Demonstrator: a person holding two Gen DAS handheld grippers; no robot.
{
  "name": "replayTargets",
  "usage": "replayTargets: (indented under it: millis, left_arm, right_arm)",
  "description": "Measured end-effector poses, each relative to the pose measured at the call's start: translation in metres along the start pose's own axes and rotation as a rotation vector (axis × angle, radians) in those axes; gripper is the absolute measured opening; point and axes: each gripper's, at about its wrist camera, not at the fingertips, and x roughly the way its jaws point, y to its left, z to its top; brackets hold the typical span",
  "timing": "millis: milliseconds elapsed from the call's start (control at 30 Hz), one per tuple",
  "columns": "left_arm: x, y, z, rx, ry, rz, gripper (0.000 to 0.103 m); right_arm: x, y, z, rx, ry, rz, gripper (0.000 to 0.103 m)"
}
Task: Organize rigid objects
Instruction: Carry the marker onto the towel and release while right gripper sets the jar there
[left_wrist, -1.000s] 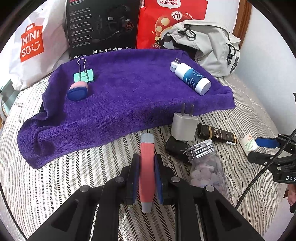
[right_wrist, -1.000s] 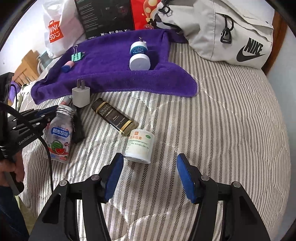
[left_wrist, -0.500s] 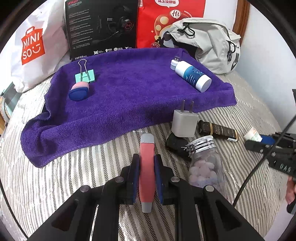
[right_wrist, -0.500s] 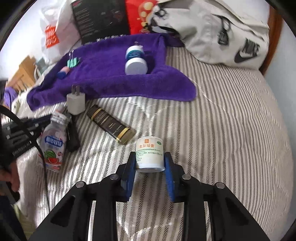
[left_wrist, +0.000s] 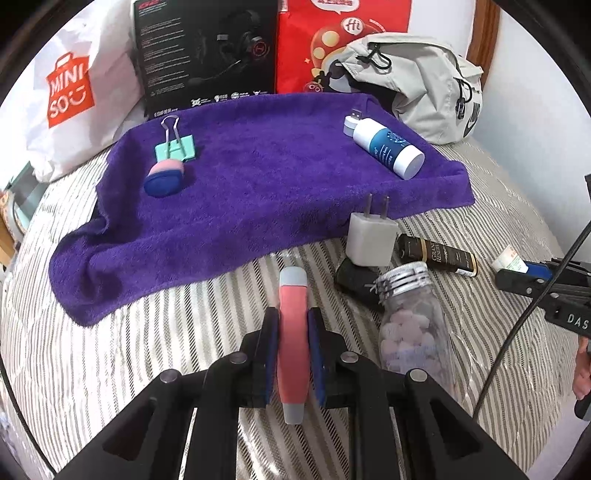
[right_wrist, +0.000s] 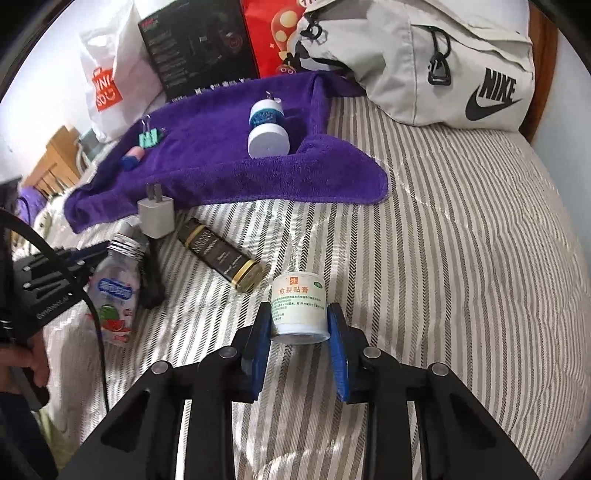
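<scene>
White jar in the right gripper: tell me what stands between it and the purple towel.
The white jar is clamped in the right gripper. Straight ahead, only bare striped bedding separates it from the purple towel's near edge. The dark bottle and charger lie off to the left of that line.

Both views are bright and evenly lit by soft daylight, with a black circular vignette cutting off every corner. Fisheye distortion bows the striped bedspread (right_wrist: 461, 240) into a dome and bends its lines near the rims. Shadows are faint and short. The white wall (left_wrist: 535, 129) at upper right blows out toward pure white. Glare sheens on the clear candy bottle (left_wrist: 413, 332). Lower left of the right wrist view smears soft.
</scene>
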Motion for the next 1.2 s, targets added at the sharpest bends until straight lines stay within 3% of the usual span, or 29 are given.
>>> replayTargets:
  millis: [633, 1200]
  left_arm:
    - [-0.027, 0.045, 0.003, -0.121, -0.025, -0.040, 0.016]
    - [-0.037, 0.079, 0.052, -0.152, -0.076, -0.017, 0.016]
  right_arm:
    - [-0.030, 0.015, 0.024, -0.046, -0.070, 0.080, 0.030]
    - [-0.003, 0.044, 0.109, -0.106, -0.098, 0.143, 0.030]
